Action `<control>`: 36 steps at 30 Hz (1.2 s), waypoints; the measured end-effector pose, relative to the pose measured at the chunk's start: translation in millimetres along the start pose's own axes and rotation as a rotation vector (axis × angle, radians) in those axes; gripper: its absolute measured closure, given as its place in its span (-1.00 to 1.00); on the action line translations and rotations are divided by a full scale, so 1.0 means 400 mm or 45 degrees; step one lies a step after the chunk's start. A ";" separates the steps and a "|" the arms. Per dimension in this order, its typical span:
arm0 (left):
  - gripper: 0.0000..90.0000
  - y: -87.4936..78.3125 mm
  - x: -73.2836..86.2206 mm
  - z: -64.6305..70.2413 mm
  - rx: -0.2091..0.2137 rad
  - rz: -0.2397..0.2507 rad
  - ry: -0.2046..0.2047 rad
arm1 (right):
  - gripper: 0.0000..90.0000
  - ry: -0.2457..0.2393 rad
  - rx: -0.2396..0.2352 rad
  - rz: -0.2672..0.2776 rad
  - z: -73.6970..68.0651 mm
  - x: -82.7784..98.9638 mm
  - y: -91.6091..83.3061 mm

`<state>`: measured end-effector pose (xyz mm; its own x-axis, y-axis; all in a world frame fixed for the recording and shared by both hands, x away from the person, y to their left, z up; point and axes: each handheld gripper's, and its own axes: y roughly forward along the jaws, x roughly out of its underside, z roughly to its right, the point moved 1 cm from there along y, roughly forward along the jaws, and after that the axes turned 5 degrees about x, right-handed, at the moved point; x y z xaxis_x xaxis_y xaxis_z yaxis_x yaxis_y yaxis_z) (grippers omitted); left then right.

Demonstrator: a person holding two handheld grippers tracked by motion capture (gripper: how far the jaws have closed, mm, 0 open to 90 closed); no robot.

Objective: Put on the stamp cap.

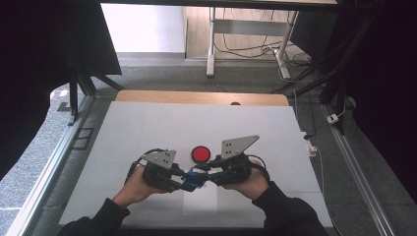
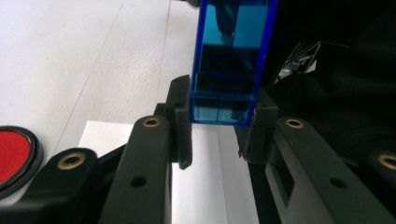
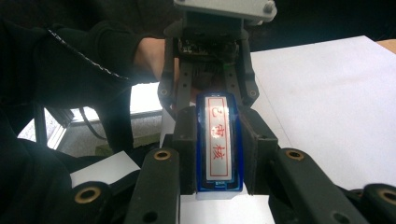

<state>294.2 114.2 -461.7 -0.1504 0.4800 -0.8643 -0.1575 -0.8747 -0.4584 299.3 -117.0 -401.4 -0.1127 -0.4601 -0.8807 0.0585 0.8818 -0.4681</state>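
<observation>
red round pad point(image 1: 200, 154) on white table point(image 1: 147, 128)

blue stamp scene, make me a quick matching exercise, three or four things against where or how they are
Things:
1. blue stamp
2. red round pad
3. white paper sheet
4. left gripper

Places or states:
A. flat on the table under the two grippers
B. clamped at both ends, held between the two grippers
C. on the table just beyond the grippers
D. jaws shut on one end of the stamp

Pairs: 1-B, 2-C, 3-A, 4-D
</observation>
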 end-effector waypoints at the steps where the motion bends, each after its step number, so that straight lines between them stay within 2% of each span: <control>1: 0.53 -0.001 0.000 0.000 0.000 0.003 0.004 | 0.59 -0.005 0.000 0.002 -0.001 0.000 0.000; 7: 0.54 -0.007 -0.002 0.003 0.004 0.036 0.007 | 0.59 0.000 -0.007 0.029 0.000 -0.001 -0.003; 9: 0.54 -0.013 -0.003 0.005 0.009 0.069 0.014 | 0.59 0.007 -0.013 0.058 0.000 0.000 -0.003; 11: 0.54 -0.016 -0.006 0.007 0.007 0.070 0.024 | 0.59 0.021 -0.021 0.089 0.001 0.001 -0.005; 18: 0.54 -0.015 -0.006 0.006 0.007 0.094 0.028 | 0.59 0.023 -0.025 0.113 0.004 0.001 -0.007; 21: 0.53 -0.012 -0.002 0.004 0.002 0.088 0.027 | 0.58 0.017 -0.019 0.101 0.003 0.001 -0.006; 25: 0.50 -0.007 0.001 0.001 -0.009 0.080 -0.006 | 0.58 0.002 0.006 0.070 -0.001 0.001 -0.003; 28: 0.36 -0.006 0.002 0.001 -0.012 0.085 -0.029 | 0.58 -0.011 0.026 0.052 -0.002 0.001 -0.001; 36: 0.12 -0.006 0.007 0.008 -0.111 0.055 -0.065 | 0.58 -0.022 0.052 0.051 -0.001 -0.001 -0.005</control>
<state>291.2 117.8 -462.5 -0.2050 0.4428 -0.8729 -0.0646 -0.8960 -0.4394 299.0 -118.5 -400.3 -0.0926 -0.4264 -0.8998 0.1031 0.8947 -0.4346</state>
